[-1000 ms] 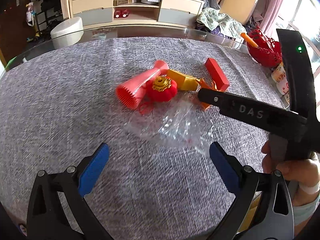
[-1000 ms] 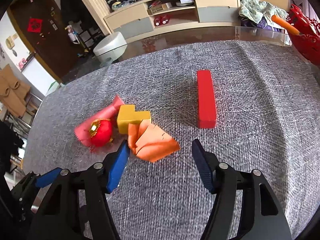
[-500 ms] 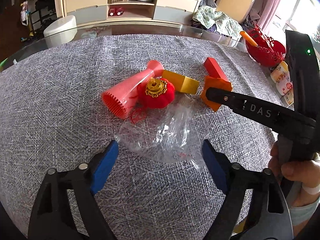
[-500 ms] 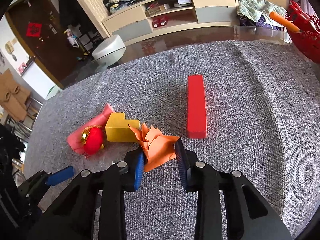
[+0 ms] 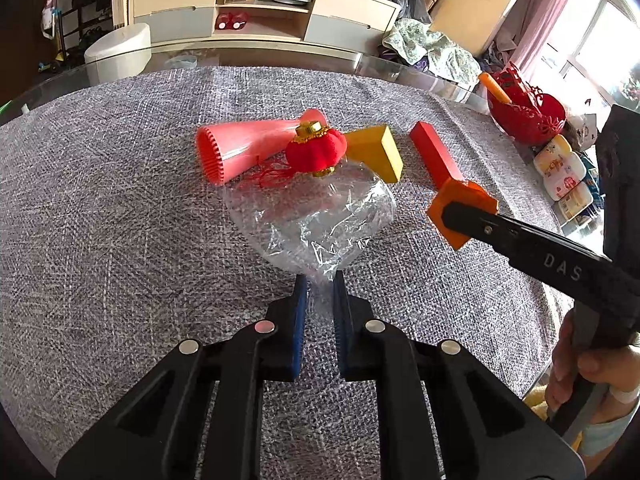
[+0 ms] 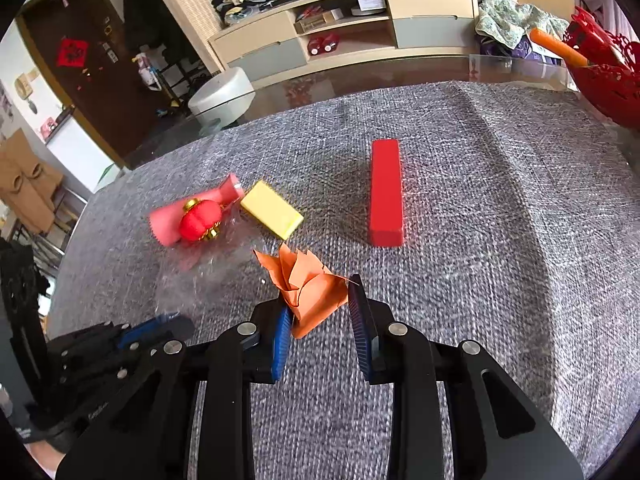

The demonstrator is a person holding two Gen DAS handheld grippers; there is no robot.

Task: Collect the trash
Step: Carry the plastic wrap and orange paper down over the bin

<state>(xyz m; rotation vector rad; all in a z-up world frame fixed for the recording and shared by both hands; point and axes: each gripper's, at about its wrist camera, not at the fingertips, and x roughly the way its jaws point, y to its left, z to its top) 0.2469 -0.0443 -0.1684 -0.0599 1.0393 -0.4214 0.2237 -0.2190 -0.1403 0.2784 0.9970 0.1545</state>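
My left gripper (image 5: pixel 319 280) is shut on the near edge of a crumpled clear plastic wrapper (image 5: pixel 316 220), which is lifted off the grey tablecloth. My right gripper (image 6: pixel 318 312) is shut on a crumpled orange paper (image 6: pixel 308 284) and holds it just above the cloth; the paper also shows in the left wrist view (image 5: pixel 460 204), pinched at the right gripper's tip. The wrapper shows faintly in the right wrist view (image 6: pixel 200 276), with the left gripper (image 6: pixel 152 326) at its near edge.
A pink cone (image 5: pixel 240 148), a red lantern ornament (image 5: pixel 316 150), a yellow block (image 5: pixel 376 152) and a red block (image 5: pixel 434 156) lie mid-table. A red basket (image 5: pixel 528 110) and small bottles (image 5: pixel 560 168) stand at the right edge.
Both grippers closed: the left on the clear wrapper, the right on the orange paper. Both pieces have been lifted and pulled toward the near side, away from the toys.
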